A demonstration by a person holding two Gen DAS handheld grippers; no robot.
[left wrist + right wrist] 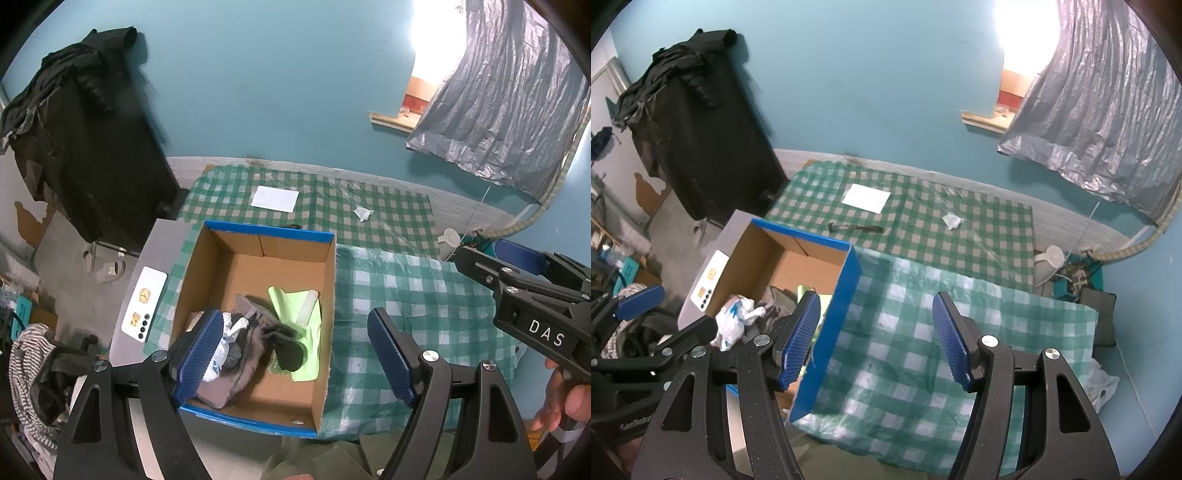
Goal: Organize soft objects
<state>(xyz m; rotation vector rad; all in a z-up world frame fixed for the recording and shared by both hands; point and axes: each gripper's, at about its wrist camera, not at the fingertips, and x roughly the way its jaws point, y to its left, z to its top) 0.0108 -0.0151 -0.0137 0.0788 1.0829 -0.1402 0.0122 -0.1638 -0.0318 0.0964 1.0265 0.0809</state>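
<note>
Soft objects, lot of several: grey cloth (236,373), dark sock (290,352), lime-green cloth (306,332) and crumpled white plastic bag (225,343), all lying heaped in the cardboard box (328,295) with blue rim; box stands on the checked cloth (406,295); left gripper (295,354) over the box, fingers wide, holding nothing; right gripper (875,339) just beside the box's right wall, fingers wide, empty; remaining loose on the far cloth: a small crumpled white scrap (952,220), white paper (866,197); task judged nearly complete.
</note>
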